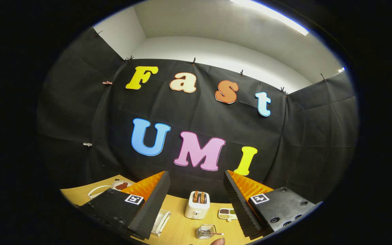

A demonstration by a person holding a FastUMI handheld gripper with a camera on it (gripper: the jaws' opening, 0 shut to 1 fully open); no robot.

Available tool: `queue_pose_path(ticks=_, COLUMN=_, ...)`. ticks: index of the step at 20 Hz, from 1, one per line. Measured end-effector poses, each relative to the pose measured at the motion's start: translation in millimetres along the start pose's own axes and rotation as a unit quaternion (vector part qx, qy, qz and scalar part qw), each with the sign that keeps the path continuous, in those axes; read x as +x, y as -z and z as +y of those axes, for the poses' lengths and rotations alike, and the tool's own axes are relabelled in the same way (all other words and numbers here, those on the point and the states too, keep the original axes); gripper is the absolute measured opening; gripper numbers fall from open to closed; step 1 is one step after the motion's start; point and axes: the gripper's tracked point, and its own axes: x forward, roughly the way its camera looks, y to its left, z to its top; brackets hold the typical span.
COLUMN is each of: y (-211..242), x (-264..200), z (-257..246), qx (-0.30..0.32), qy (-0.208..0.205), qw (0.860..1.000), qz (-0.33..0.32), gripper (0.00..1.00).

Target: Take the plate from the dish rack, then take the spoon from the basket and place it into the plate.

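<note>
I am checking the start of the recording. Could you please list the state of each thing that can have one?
gripper: open, fingers apart, holding nothing
toaster: upright, two slices in its slots
basket: on the table, spoon inside
spoon: handle sticking out of the basket
sectioned dish: filled, beside the toaster

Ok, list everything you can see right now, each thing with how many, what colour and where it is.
Table: one, light wood, under everything.
Toaster: one, white, bread slices in its slots, between the fingers and beyond them.
Snack tray: one, white, compartments of brown and green bits, right of the toaster.
Basket: one, clear wire, in front of the toaster, nearest the fingers.
Spoon: one, handle sticking out of the basket to the right.
Dish rack: one, white, partly hidden behind the left finger.
Plate: one, white with something brown on it, far left.
Gripper: one, fingers wide apart, holding nothing.
Fingertip: one, person's, just below the basket.
</note>
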Motion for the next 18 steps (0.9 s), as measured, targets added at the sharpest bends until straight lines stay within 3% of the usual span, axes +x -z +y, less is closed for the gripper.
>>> queue_pose_path(ticks=8, y=12, x=4, z=15, qx=0.005, qy=-0.011, qw=1.000, qz=0.019, gripper=0.97)
queue_pose_path(ticks=13, y=44, x=14, z=51, qx=0.030, qy=-0.042, qw=0.996, qz=0.075, gripper=0.97)
queue_pose_path(ticks=18, y=93, x=30, z=104, qx=0.073, qy=-0.081, qw=0.980, qz=0.166, gripper=0.97)
